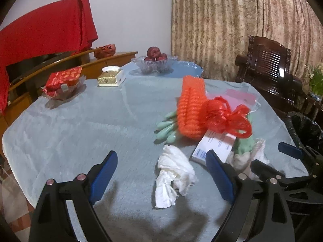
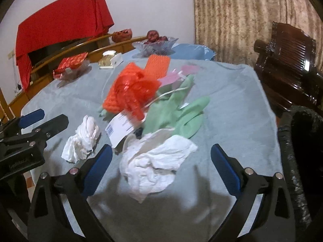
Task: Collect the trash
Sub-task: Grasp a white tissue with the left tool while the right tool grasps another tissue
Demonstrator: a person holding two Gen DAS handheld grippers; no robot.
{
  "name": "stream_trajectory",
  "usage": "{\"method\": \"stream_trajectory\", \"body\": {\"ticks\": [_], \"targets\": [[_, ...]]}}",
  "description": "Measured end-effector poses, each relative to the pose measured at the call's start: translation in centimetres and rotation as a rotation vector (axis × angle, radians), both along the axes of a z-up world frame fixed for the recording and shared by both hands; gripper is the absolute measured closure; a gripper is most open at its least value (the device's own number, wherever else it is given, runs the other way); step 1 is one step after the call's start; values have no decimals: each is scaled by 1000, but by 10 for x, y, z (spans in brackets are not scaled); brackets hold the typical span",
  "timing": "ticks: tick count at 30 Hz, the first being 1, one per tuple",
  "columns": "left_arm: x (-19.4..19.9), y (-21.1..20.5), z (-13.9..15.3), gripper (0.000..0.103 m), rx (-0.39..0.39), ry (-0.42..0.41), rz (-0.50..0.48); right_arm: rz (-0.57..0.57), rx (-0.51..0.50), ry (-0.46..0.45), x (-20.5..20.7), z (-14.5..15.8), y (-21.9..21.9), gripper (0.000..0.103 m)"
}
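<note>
Hovering with fingers apart, the right gripper (image 2: 161, 171) frames a crumpled tissue (image 2: 155, 167): light, soft, best pinched mid-wad; the left gripper (image 1: 161, 173) gapes too.

Both wrist views near, angled down, sharing table (image 1: 70, 125)

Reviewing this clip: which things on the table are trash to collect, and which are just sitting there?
For the job:
crumpled white tissue wad
larger crumpled white tissue
red mesh net bag
black-lined trash bin

Probably just lying about:
glass bowl of red fruit
gold tissue box
red gift packet
dark wooden chair
</note>
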State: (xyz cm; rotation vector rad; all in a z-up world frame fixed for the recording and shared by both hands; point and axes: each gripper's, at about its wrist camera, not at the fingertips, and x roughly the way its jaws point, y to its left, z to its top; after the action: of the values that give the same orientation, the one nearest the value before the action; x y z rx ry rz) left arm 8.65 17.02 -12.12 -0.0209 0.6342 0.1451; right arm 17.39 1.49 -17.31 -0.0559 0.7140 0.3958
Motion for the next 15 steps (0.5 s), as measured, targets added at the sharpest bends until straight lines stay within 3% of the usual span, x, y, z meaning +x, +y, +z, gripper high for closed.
{"method": "stream_trajectory", "body": {"ticks": [5, 11, 13, 15], "targets": [[4, 7, -8, 18, -7, 22, 5, 23, -27, 45, 5, -12, 11, 28], [10, 10, -18, 20, -21, 57, -4, 74, -18, 113, 8, -21, 16, 59], [13, 11, -22, 21, -35, 73, -5, 91, -11, 120, 6, -20, 14, 74], [16, 10, -24, 22, -42, 82, -6, 107, -9, 123, 3, -19, 13, 80]]}}
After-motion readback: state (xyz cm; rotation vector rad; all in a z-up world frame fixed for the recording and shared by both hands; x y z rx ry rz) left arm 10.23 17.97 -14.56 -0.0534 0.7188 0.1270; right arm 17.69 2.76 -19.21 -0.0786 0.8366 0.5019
